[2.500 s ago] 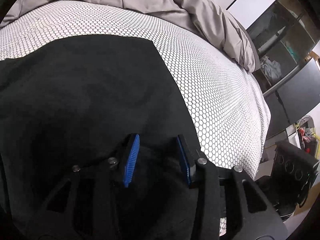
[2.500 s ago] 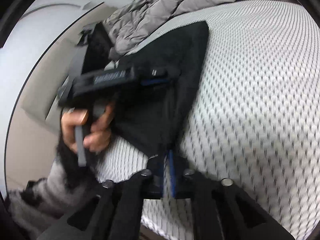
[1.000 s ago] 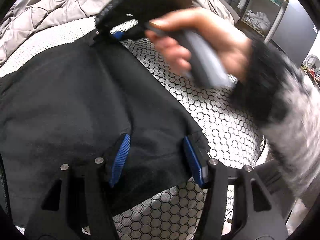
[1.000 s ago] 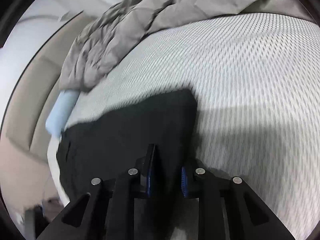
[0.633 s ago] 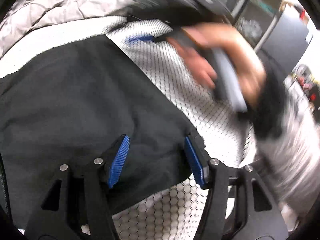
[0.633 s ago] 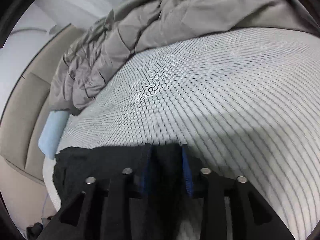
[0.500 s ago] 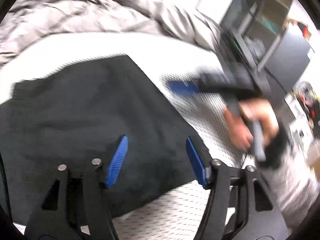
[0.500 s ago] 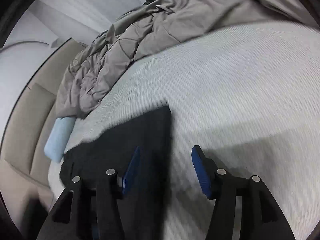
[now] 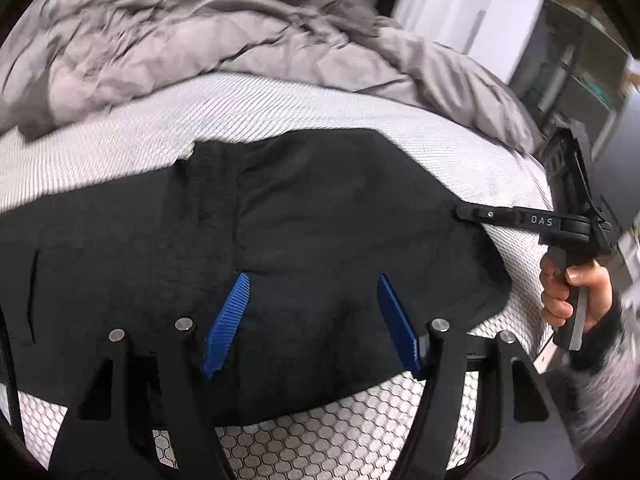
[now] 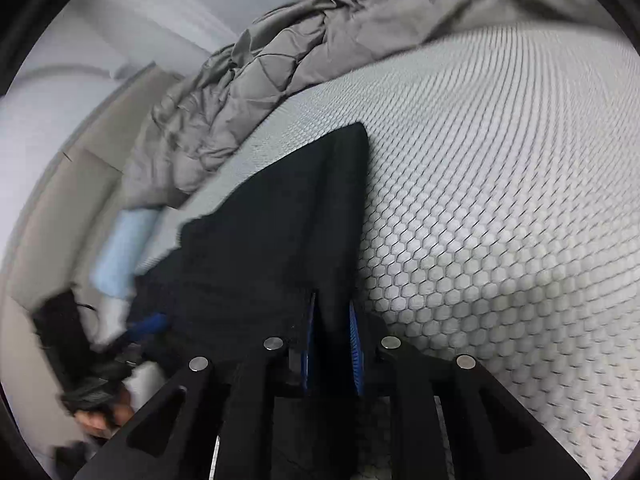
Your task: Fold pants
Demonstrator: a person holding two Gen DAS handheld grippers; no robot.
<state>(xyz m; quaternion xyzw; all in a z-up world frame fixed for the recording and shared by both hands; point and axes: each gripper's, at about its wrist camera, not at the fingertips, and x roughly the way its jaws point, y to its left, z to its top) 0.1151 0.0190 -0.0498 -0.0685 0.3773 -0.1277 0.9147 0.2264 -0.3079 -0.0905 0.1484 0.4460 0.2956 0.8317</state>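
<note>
Black pants (image 9: 320, 216) lay spread flat on the honeycomb-patterned white mattress (image 9: 472, 148), close to its near edge, with bare mattress showing past them on the far side. A rumpled grey quilt (image 9: 240, 36) was heaped along the far edge of the mattress. The left gripper (image 9: 312, 316) hung over the near part of the pants with its blue pads (image 9: 228, 320) standing wide apart; the cloth lay below them, not pinched. The right gripper (image 10: 332, 344) was closing, and a fold of the black cloth at the pants' right edge sat between its narrow blue pads (image 10: 355, 352). From the left wrist view that same gripper reached in from the right edge of the mattress, held by a hand (image 9: 576, 292) in a dark cuff. A pale blue pillow (image 10: 120, 248) lay beside the mattress near the beige headboard (image 10: 52, 216).
</note>
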